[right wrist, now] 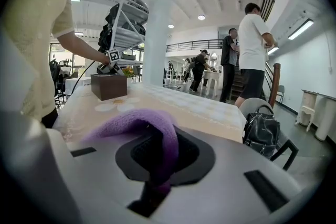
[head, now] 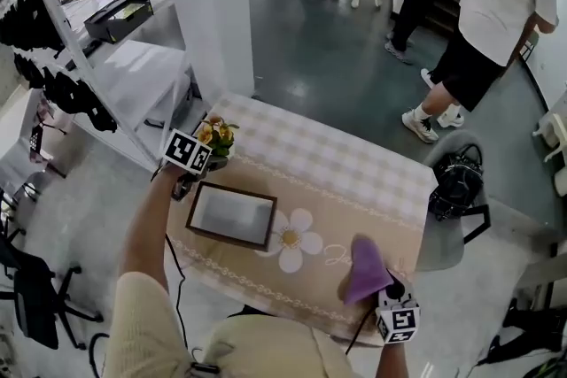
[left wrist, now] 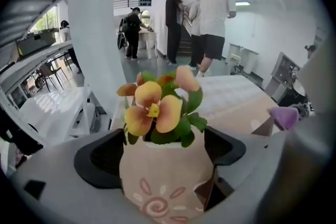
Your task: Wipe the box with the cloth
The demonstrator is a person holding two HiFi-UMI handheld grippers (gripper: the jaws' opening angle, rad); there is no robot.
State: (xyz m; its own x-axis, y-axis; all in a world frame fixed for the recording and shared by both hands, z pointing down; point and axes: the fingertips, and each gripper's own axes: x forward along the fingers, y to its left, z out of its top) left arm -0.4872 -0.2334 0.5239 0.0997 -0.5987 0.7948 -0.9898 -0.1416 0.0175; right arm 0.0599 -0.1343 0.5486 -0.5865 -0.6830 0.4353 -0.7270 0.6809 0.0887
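Note:
A brown box (head: 230,215) with a grey top lies on the table's left half; the right gripper view shows the box (right wrist: 108,86) far off. My right gripper (head: 387,289) is at the near right edge, shut on a purple cloth (head: 365,270) that folds over its jaws (right wrist: 142,126). At the box's far left corner, my left gripper (head: 202,157) stands wide open. A small pot of orange flowers (left wrist: 160,181) sits between its jaws, with a gap on the right side. The same pot (head: 215,140) stands beside the box.
The table (head: 354,164) has a checked cloth with a daisy print (head: 291,241). A black bag (head: 459,183) rests on a grey chair at its right. A white pillar (head: 208,4) and a rack of shelves (head: 80,93) stand at the left. People (head: 496,22) stand beyond.

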